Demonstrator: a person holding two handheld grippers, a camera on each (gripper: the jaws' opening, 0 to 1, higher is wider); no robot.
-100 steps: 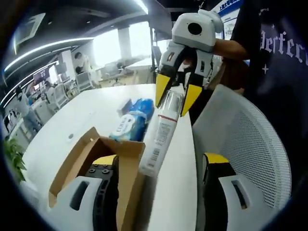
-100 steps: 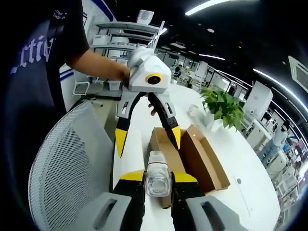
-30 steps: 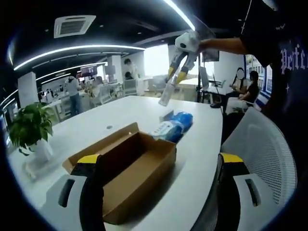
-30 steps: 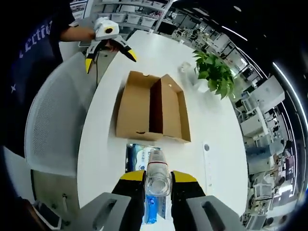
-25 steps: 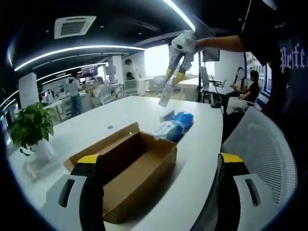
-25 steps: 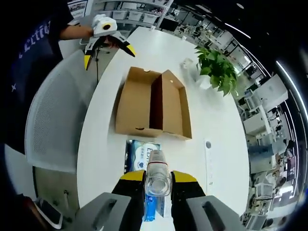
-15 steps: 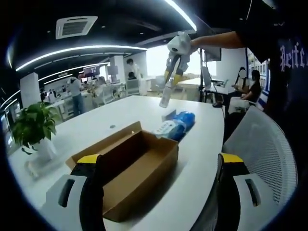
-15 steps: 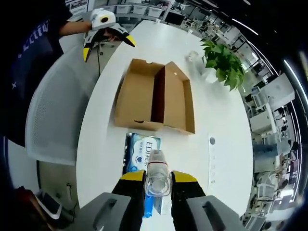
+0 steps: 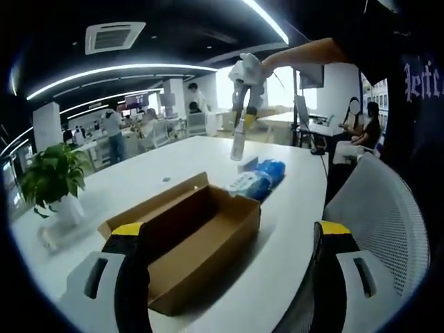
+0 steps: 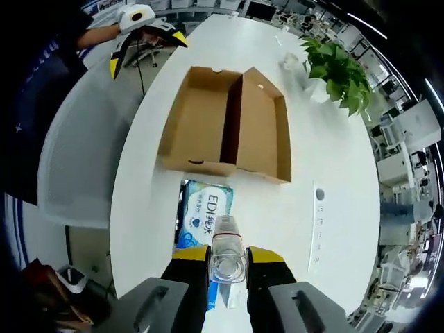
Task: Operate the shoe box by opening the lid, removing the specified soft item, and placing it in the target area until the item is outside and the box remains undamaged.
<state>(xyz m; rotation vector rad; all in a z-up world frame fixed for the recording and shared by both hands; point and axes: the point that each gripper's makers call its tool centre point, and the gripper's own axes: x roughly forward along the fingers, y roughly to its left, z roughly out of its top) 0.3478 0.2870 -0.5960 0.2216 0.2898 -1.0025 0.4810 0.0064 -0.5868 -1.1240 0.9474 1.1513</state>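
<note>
While right tongs (image 10: 227, 258) clamp bottle (image 10: 226, 255), left tongs (image 9: 229, 239) gape.

Left gripper view low, beside shoe box (image 9: 182, 239); right gripper view overhead, same box.

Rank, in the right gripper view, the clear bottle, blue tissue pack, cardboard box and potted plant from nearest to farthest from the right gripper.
1. Clear bottle: clamped between the right gripper's jaws.
2. Blue tissue pack: on the white table just beyond the bottle.
3. Cardboard box: open, past the pack at mid-table.
4. Potted plant: far upper right, beyond the box.
</note>
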